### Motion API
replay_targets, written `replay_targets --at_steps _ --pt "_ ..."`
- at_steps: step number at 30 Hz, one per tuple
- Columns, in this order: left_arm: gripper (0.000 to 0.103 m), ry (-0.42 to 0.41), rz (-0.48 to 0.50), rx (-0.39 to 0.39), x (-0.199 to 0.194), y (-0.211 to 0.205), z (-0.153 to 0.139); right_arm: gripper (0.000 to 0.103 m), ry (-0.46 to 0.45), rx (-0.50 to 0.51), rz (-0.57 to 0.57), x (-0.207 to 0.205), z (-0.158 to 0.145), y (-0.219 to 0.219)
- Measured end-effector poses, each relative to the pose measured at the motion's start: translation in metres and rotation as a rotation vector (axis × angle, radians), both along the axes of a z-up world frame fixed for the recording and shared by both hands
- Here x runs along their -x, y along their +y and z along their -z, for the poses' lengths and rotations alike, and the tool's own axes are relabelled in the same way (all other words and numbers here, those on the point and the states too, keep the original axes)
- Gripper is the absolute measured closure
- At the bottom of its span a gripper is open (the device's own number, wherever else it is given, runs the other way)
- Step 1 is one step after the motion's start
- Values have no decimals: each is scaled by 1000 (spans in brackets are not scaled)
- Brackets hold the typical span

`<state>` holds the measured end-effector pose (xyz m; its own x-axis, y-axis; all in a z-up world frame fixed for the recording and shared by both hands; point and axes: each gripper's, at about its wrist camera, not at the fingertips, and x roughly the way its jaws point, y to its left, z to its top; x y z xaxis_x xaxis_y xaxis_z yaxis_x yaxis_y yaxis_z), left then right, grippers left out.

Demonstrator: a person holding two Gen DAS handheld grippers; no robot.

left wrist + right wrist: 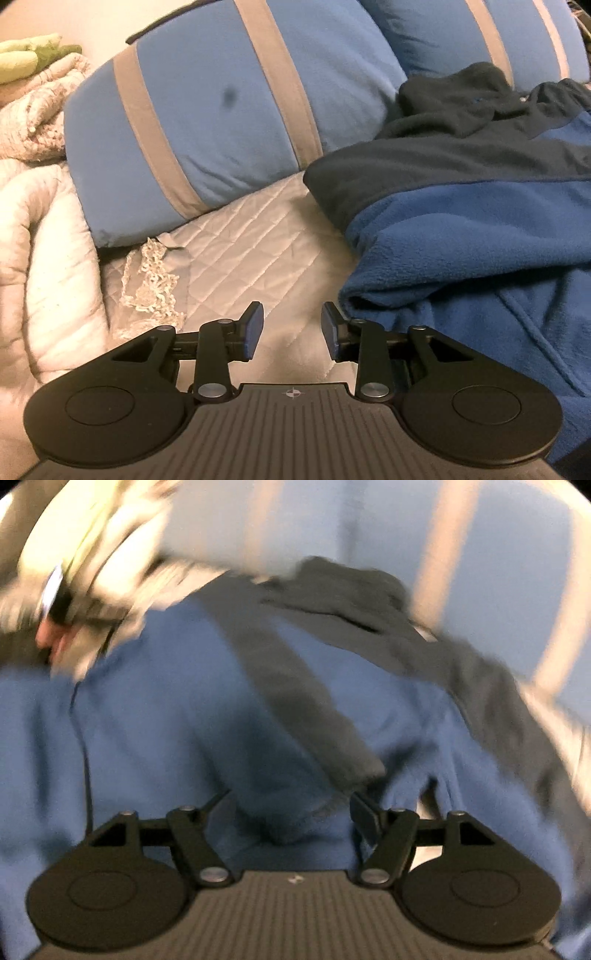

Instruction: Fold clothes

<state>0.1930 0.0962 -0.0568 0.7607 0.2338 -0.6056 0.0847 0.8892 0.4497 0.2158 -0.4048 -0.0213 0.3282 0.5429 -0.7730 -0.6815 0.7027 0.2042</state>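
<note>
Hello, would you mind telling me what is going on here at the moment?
A person is folding a blue fleece jacket with dark grey panels on a quilted bed cover, using a handheld gripper in each hand. The left gripper is open over the cover just beside the jacket's folded edge, holding nothing. The right gripper is open above the blue fleece, and its view is blurred. Striped blue pillows lie behind the jacket.
</note>
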Motion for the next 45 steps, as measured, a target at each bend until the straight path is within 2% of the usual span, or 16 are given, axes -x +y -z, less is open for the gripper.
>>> replay_targets --at_steps 4,6,9,10,11,14,20,24,25,27,28,29,32,34,41,45 --pt "65 -37 20 18 15 -1 -15 30 157 -156 163 -25 25 -13" --pt "60 -52 24 34 19 0 -21 36 192 -199 224 -32 39 -13" --pt "60 -65 22 49 25 2 -28 52 230 -244 275 -40 54 -12" --pt "59 -68 20 53 26 3 -30 66 237 -251 280 -41 57 -10" --pt "59 -69 17 56 28 3 -31 77 233 -243 280 -41 59 -6" --pt "59 -70 10 66 30 6 -33 87 175 -191 264 -37 49 1" --pt "59 -70 6 67 30 5 -32 93 49 -129 232 -27 6 0" --pt "59 -73 16 74 31 1 -32 94 -14 -74 223 -23 -10 0" --pt "59 -74 21 74 31 0 -32 94 -47 -38 221 -20 -11 2" --pt "59 -72 30 70 32 -3 -31 94 -45 -6 223 -19 -6 4" --pt "59 -71 33 66 32 -4 -31 87 -35 5 225 -20 -2 5" --pt "59 -71 34 64 32 -5 -31 71 -25 25 221 -20 4 6" --pt "59 -74 37 69 35 -5 -31 47 -57 77 220 -17 14 6" --pt "59 -74 34 71 36 -4 -31 39 -74 47 258 -19 11 -7" --pt "59 -69 15 80 33 -6 -29 40 -43 -42 445 -34 14 -49" --pt "59 -69 30 66 33 -10 -29 39 -114 83 442 -37 25 -44"
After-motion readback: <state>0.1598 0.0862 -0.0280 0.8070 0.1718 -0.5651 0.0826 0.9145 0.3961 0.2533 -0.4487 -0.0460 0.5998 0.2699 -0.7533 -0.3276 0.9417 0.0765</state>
